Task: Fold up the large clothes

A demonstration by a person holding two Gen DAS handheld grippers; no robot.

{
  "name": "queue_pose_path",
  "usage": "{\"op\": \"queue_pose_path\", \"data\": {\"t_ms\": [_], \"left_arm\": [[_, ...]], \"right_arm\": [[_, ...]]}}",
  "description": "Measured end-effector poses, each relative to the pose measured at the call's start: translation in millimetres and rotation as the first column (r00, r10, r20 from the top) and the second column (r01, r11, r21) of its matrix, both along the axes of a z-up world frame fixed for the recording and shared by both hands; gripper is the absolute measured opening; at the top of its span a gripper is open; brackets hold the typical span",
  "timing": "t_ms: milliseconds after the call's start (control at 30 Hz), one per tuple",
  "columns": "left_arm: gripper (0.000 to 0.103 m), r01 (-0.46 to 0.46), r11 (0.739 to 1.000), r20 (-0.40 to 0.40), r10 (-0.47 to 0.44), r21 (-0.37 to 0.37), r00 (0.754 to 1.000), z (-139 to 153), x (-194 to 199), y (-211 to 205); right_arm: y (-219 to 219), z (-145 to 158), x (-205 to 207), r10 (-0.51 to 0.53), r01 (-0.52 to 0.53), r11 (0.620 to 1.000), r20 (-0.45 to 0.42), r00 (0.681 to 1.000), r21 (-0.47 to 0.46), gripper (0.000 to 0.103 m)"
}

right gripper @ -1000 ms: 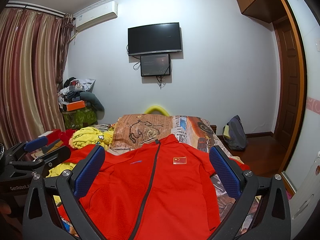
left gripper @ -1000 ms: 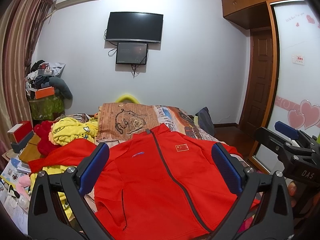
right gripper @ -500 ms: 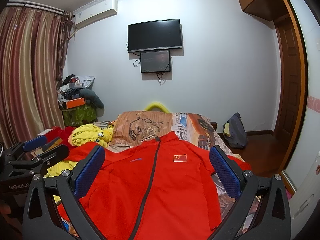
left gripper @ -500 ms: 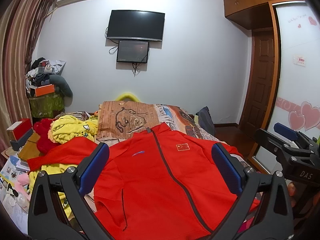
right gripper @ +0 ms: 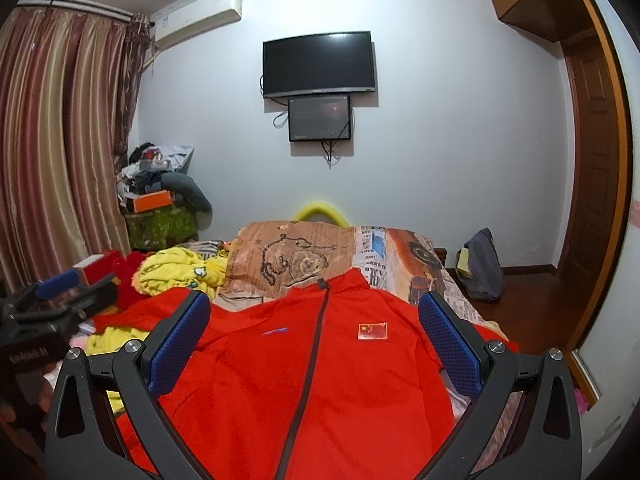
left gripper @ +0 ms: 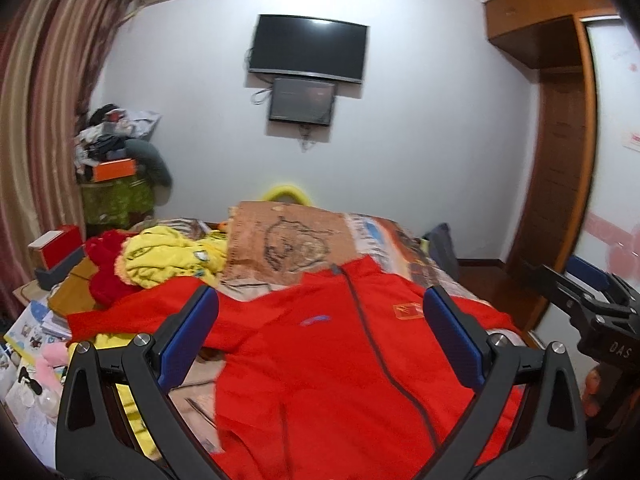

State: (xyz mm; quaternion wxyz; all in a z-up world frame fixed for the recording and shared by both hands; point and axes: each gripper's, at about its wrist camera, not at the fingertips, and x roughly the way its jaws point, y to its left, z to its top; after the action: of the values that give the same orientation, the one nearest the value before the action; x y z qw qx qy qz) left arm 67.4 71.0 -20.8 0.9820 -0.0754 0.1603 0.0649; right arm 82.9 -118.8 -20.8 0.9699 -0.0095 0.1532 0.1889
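Bed [right gripper: 404, 256]: fills the middle of the room and carries a patterned cover with a brown printed panel at its far end.
Curtain [right gripper: 60, 140]: striped in red and gold, hanging along the left wall.
Red jacket [right gripper: 304, 380]: the task's garment, lying front-up and spread flat on the near part of the bed, collar toward the far wall. A dark zipper runs down its middle, a small flag patch [right gripper: 373, 330] sits on one side of the chest and a small blue logo on the other. One sleeve stretches out toward the left edge of the bed.
Television [right gripper: 318, 64]: dark screen fixed on the far wall, with a smaller screen just below it.
Yellow clothes [left gripper: 168, 256]: a crumpled heap at the left side of the bed, beside a red bundle.
Left tongs [left gripper: 320, 340]: spread wide apart, gripping nothing, hovering above the jacket's chest. The left view is slightly blurred.
Right tongs [right gripper: 314, 336]: likewise released and empty, fingers wide, poised over the jacket near the zipper.
Backpack [right gripper: 482, 266]: dark, resting on the wooden floor to the right of the bed.
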Motion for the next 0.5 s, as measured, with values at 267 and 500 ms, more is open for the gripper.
{"op": "queue_pose_path", "data": {"t_ms": [267, 500], "left_arm": [[0.103, -0.139, 0.99, 0.013, 0.139, 0.011, 0.99, -16.7, 40.2, 81.9], [0.103, -0.256, 0.965, -0.13, 0.247, -0.059, 0.96, -49.5, 75.5, 185.1]], "right_arm": [[28.0, -26.8, 67.8, 0.03, -0.037, 0.997, -0.101, 0.994, -0.064, 0.103], [51.7, -46.1, 119.9, 0.058, -0.084, 0.988, -0.201, 0.978, -0.128, 0.103]]}}
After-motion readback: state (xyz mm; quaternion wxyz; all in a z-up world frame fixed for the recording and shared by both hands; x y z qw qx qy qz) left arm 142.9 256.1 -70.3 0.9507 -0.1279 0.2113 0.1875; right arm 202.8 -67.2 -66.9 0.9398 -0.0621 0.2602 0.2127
